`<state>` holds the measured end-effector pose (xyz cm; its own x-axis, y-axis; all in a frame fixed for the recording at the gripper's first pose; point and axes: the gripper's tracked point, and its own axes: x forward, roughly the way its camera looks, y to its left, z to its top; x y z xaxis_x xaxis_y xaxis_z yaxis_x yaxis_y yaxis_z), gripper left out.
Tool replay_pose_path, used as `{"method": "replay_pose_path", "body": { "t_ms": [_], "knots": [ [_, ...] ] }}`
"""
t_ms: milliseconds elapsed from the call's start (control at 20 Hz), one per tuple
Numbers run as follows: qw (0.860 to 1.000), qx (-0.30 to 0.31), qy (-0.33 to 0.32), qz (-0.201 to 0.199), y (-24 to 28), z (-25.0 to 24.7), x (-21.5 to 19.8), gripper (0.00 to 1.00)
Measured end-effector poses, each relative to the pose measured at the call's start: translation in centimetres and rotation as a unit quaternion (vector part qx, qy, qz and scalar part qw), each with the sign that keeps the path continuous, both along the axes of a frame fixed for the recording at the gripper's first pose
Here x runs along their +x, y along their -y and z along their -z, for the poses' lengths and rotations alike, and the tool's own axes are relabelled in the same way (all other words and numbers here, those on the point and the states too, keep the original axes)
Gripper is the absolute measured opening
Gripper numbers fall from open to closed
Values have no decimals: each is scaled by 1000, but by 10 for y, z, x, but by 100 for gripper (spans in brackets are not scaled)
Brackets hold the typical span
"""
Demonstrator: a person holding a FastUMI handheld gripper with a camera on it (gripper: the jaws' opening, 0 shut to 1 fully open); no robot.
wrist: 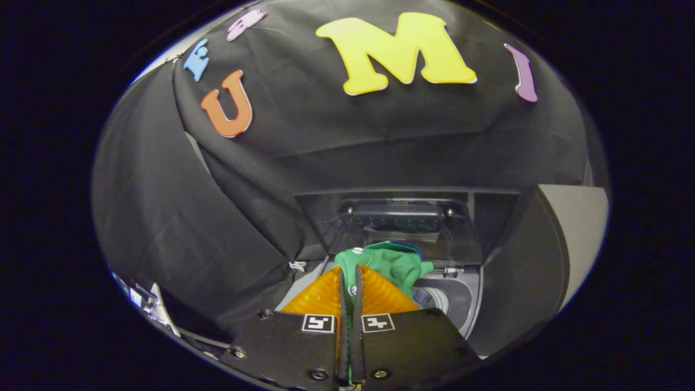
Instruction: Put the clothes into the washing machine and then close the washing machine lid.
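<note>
We have our gripper (350,282) nearly closed, both fingers (380,296) pinching a green garment (393,263), whose cloth fills the thin gap between them. The garment bunches up just ahead of the fingertips, held above the washing machine (461,304), near the left side of its top opening (437,298). Beyond it we see the machine's clear lid (423,231) raised, standing up at the back edge.
</note>
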<state>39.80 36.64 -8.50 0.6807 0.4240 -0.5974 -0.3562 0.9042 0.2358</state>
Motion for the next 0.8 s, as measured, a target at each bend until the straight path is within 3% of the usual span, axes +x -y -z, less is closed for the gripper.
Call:
{"method": "replay_pose_path", "body": {
  "t_ms": [250, 550, 800],
  "knots": [
    [999, -13, -31, 34, -3, 59, 22, 5],
    [997, -70, -26, -3, -11, 103, 25, 5],
    [995, -70, -64, 22, -6, 127, 22, 5]
  ]
}}
